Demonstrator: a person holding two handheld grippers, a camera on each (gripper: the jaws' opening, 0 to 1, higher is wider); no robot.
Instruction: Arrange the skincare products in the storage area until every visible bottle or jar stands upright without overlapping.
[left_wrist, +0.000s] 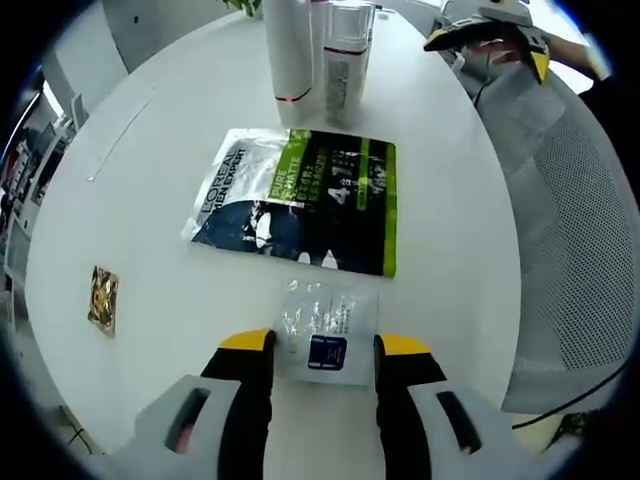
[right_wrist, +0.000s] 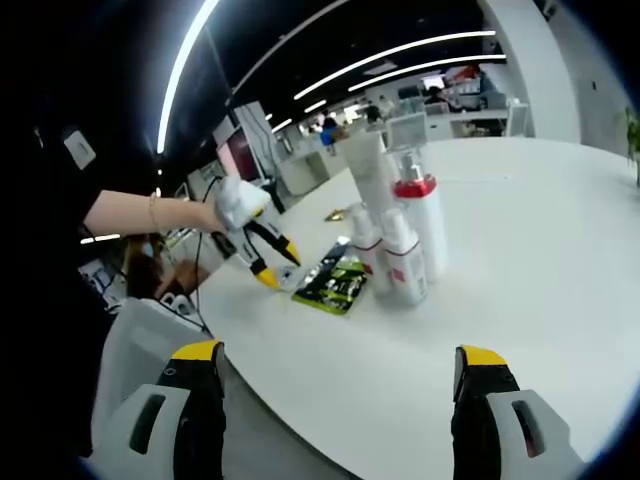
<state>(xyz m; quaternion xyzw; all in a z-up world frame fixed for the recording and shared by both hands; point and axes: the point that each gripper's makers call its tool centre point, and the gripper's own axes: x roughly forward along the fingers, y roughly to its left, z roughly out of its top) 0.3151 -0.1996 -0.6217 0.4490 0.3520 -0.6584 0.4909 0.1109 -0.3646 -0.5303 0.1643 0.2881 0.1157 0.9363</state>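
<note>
My left gripper (left_wrist: 325, 345) hovers low over the white round table (left_wrist: 150, 200), open, its yellow-tipped jaws flanking a small clear sachet (left_wrist: 322, 325) with a blue label that lies flat. Beyond it a black and green pouch (left_wrist: 300, 200) also lies flat. At the far side stand a tall white tube (left_wrist: 288, 55) and a clear bottle (left_wrist: 345, 60). The right gripper view shows the standing cluster: the tall tube (right_wrist: 365, 165), a clear pump bottle (right_wrist: 420, 215) with a red collar, and two small white bottles (right_wrist: 385, 260). My right gripper (right_wrist: 340, 355) is open and holds nothing, off the table's edge.
A small gold sachet (left_wrist: 102, 298) lies alone at the table's left. A grey mesh chair (left_wrist: 570, 230) stands by the right edge. A person's hand holds the left gripper (right_wrist: 278, 268) beside the pouch (right_wrist: 335, 280). A white chair back (right_wrist: 140, 340) is below it.
</note>
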